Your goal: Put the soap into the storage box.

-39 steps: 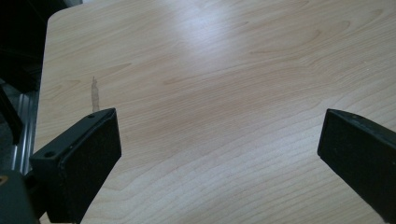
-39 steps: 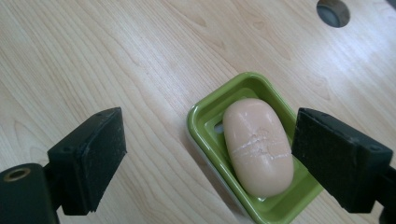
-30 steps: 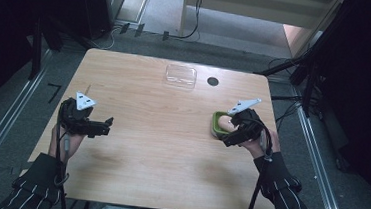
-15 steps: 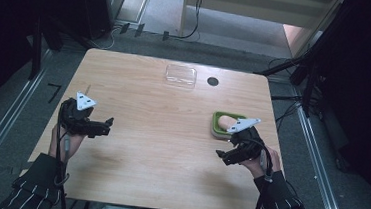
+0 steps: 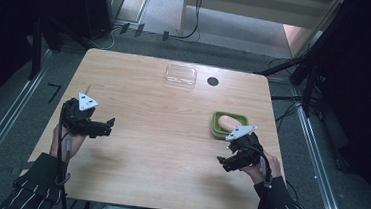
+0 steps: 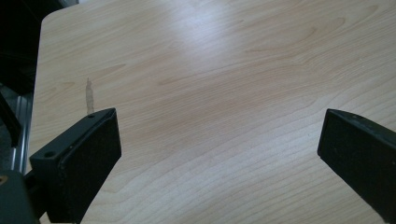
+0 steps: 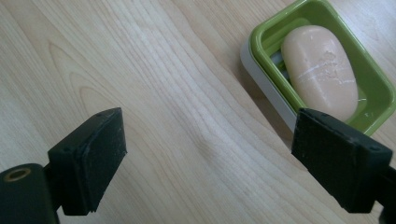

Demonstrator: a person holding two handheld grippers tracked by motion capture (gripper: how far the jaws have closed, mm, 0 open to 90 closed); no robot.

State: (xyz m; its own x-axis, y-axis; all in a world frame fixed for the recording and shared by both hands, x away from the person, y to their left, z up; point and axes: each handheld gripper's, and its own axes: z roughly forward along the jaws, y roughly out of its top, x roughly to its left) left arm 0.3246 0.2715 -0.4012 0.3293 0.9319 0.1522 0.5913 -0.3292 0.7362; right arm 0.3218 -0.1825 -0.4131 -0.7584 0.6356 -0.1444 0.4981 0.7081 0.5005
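The right claw has drawn back from the green soap dish toward the near edge, jaws apart and empty. The soap lies in the dish, so placing looks done. The left claw waits apart, empty. The wooden tabletop stands in a dark room.

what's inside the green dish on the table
A pale bar of soap lies in the green dish. The soap covers most of the dish floor, so anything beneath it can't be seen.

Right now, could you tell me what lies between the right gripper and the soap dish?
Nothing: in the right gripper view, bare table separates the right gripper from the soap dish.
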